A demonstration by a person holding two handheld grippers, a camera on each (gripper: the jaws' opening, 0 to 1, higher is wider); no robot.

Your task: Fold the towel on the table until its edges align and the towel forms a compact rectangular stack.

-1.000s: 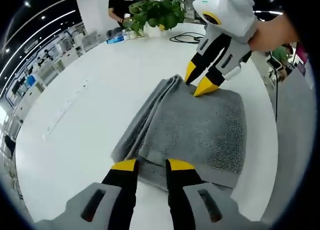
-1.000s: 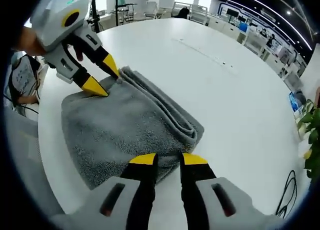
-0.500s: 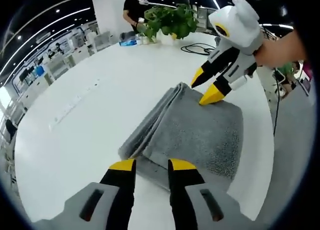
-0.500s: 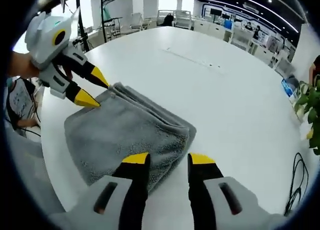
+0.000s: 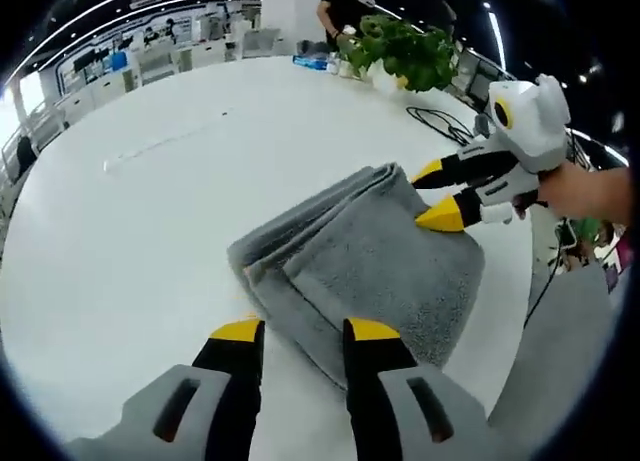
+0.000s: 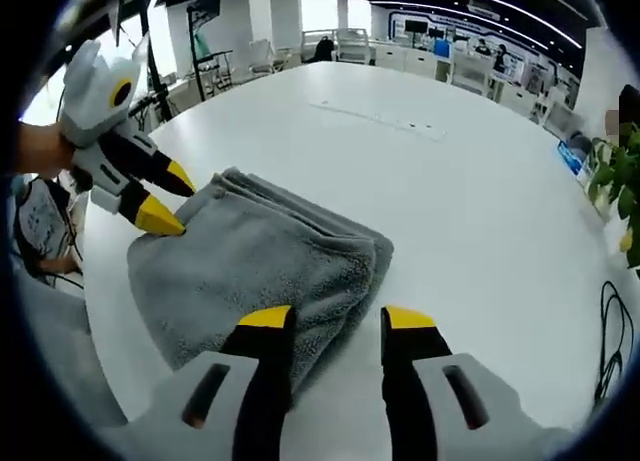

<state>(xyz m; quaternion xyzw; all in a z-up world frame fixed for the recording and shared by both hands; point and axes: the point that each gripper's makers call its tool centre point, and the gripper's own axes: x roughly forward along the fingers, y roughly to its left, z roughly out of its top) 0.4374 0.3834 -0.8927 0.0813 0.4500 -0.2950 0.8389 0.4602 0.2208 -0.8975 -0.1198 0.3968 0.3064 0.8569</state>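
Note:
A grey towel (image 5: 370,261) lies folded into a thick rectangle on the white table (image 5: 130,241), its layered fold edges facing the far side. My left gripper (image 5: 305,331) is open at the towel's near corner. From the right comes my right gripper (image 5: 437,194), also open, its lower tip resting at the towel's far corner. In the right gripper view the towel (image 6: 260,266) lies ahead and to the left. My right gripper (image 6: 337,321) stands open over its near corner, and my left gripper (image 6: 172,201) is open at the far left corner, held by a hand.
A potted plant (image 5: 405,56), a black cable (image 5: 440,121) and a blue packet (image 5: 318,61) sit at the table's far end, where a person (image 5: 345,6) stands. A thin strip (image 6: 375,119) runs across the tabletop. The table edge (image 5: 520,331) curves close to the towel.
Both views have swung and pulled back a little from the towel. The right gripper's jaws have spread wider. The towel keeps its folded shape.

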